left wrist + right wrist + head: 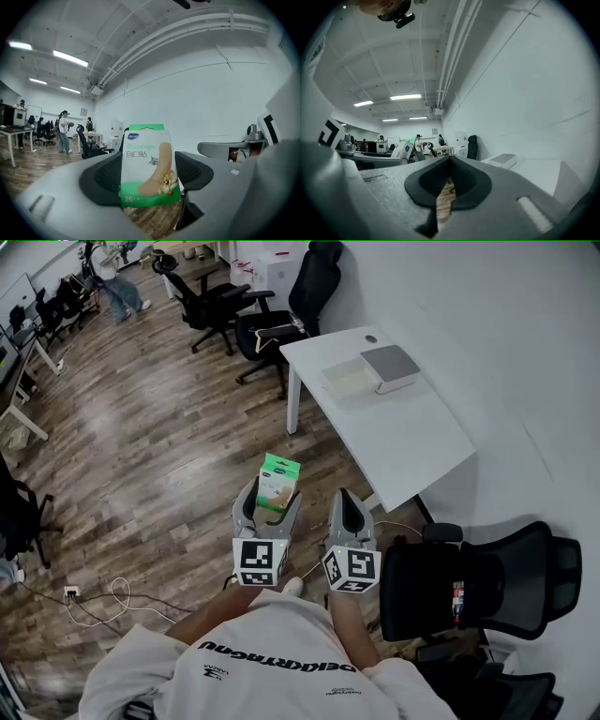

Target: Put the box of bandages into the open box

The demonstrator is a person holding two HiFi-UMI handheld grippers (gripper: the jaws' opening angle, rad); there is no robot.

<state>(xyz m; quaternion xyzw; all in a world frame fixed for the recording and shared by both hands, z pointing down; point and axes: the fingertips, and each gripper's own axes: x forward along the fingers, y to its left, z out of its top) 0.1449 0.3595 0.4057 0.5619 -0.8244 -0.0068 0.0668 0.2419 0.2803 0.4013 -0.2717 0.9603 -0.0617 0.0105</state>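
Observation:
The box of bandages [278, 476] is white and green with a cartoon plaster printed on it. It stands upright between the jaws of my left gripper [271, 501], which is shut on it in front of the person's chest, above the wood floor. The left gripper view shows the box [149, 164] pinched between the two black pads [105, 180]. Beside it on the right, my right gripper [349, 509] is shut and holds nothing; its pads [461, 180] meet. The open box [349, 379], with its grey lid [391, 366] next to it, lies at the far end of the white table [403, 442].
A black office chair [478, 587] stands close at the right, next to the table's near corner. More black chairs [281, 324] crowd the table's far end. A white wall runs along the right. Cables [103, 601] lie on the floor at the left. People [117, 277] stand far off.

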